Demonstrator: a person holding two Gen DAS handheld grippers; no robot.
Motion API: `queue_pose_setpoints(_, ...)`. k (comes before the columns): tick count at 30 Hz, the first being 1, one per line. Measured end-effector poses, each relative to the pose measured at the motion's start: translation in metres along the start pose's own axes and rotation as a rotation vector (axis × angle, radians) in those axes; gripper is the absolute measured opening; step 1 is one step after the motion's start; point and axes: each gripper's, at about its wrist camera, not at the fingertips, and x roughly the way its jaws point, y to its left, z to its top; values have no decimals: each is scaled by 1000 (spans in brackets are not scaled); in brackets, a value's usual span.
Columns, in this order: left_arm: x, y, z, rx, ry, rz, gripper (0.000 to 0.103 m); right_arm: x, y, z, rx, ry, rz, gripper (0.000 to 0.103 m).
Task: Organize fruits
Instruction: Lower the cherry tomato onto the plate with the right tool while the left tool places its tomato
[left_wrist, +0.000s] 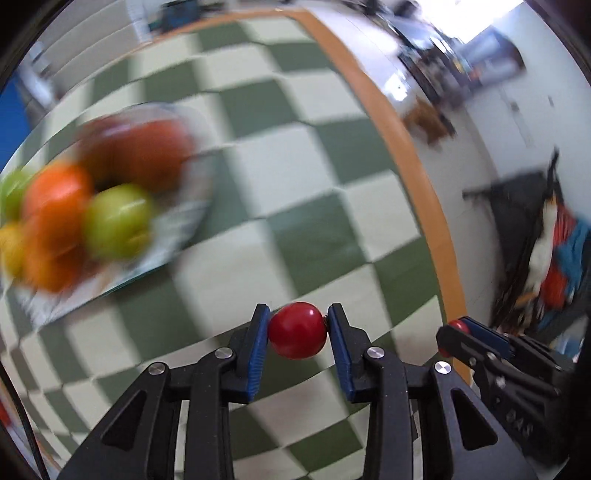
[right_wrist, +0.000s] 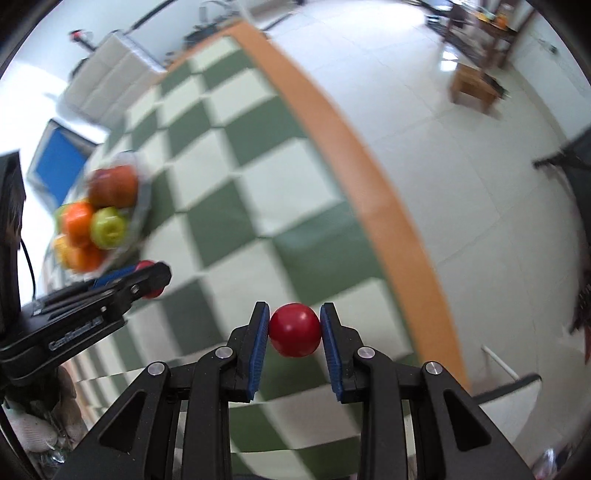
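over the checkered tabletop (left_wrist: 288, 206) each claw, left (left_wrist: 297, 330) and right (right_wrist: 294, 329), pinches a red fruit; lower them gently into the bowl (left_wrist: 184, 229).

Each tool (left_wrist: 297, 330) (right_wrist: 294, 328) is black linkage with silver screws and ribbed blue pads (left_wrist: 258, 347).

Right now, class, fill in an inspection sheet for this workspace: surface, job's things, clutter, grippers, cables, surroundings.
Surface: green-and-white checked cloth on a table with an orange edge.
Job's things: clear bowl holding orange, green, yellow and reddish fruit; two small red fruits, one per gripper.
Clutter: nothing seen on the cloth.
Grippers: left gripper shut on red fruit; right gripper shut on red fruit.
Cables: black cable at the left edge.
Surroundings: pale tiled floor, wooden stool.
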Motion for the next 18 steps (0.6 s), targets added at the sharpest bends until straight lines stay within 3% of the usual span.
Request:
queue_pose_setpoints(7, -66, 118, -29, -311, -100, -28, 30, 17, 117, 21, -158, 46, 219, 31)
queue_pose_setpoints(11, -68, 164, -32, -474, -124, -55, 30, 48, 177, 34, -177, 75, 331, 31)
queue_pose_setpoints(14, -60, 200, -31, -582, -117, -111, 30, 74, 208, 41, -186, 94, 355, 31)
queue_pose_setpoints(18, -41, 230, -25, -671, -90, -152, 30, 96, 240, 45, -278, 71, 279, 31)
